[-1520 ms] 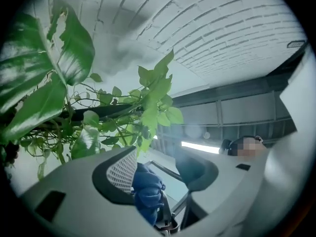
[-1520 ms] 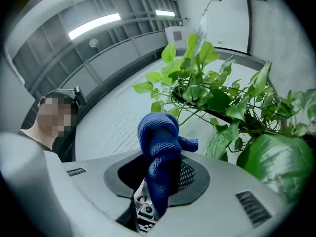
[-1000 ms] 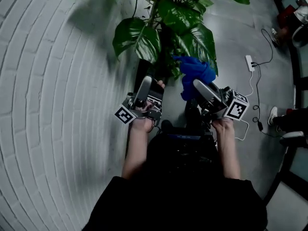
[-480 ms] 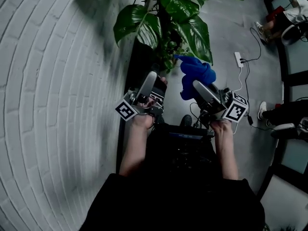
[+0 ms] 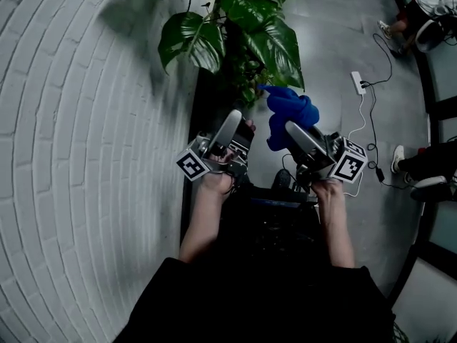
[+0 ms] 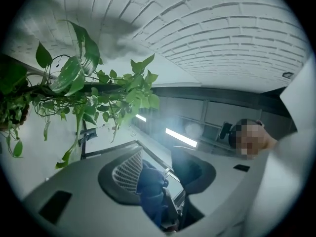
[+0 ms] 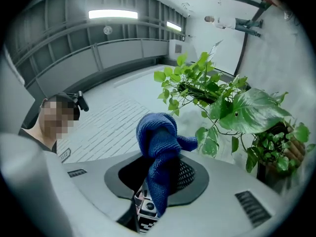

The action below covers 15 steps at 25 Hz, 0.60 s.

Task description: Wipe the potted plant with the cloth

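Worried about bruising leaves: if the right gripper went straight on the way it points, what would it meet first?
Probably the large leaves of the potted plant, the blue cloth in the right gripper touching them first; depth is unclear.

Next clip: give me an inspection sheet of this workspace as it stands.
Surface: grey floor; white brick wall at left.
Job's things: potted plant, leafy and upright; blue cloth, bunched, close to the leaves, contact unclear.
Clutter: nothing seen.
Grippers: right gripper shut on the blue cloth; left gripper has just been closing, now shut on a dark blue piece, kind unclear.
Cables: white power strip with cords on the floor.
Surroundings: other people's shoes at the right edge.
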Each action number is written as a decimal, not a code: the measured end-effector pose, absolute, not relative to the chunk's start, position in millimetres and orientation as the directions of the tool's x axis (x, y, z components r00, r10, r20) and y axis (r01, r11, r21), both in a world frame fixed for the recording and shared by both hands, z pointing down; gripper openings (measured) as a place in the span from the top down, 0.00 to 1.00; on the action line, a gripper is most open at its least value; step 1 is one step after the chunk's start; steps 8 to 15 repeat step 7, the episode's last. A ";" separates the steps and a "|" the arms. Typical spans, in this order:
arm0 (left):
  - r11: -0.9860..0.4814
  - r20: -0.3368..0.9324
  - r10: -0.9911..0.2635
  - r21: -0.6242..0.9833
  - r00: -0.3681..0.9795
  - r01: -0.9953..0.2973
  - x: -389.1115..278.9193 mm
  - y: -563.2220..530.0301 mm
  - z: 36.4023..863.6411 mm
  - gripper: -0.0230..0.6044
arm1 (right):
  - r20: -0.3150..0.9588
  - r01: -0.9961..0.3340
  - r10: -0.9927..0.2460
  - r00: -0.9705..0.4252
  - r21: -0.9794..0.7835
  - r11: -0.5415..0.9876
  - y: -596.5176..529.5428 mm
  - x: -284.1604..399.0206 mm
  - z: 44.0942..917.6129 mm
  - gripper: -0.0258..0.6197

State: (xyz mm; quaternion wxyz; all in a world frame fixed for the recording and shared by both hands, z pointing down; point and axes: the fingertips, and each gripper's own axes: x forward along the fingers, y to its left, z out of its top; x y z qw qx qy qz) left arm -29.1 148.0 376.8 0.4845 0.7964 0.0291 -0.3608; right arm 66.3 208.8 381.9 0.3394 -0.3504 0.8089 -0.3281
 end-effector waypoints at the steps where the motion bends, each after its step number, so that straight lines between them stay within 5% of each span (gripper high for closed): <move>1: -0.532 -0.603 -0.301 0.749 0.738 0.395 -31.6 154.9 381.4 0.65 | -0.325 -0.338 -0.785 -0.527 -0.768 0.545 214.5 63.0 385.9 0.78; 15: -0.539 -0.585 -0.283 0.752 0.760 0.378 -17.0 183.7 388.3 0.66 | -0.333 -0.336 -0.777 -0.534 -0.760 0.556 234.4 74.4 395.1 0.78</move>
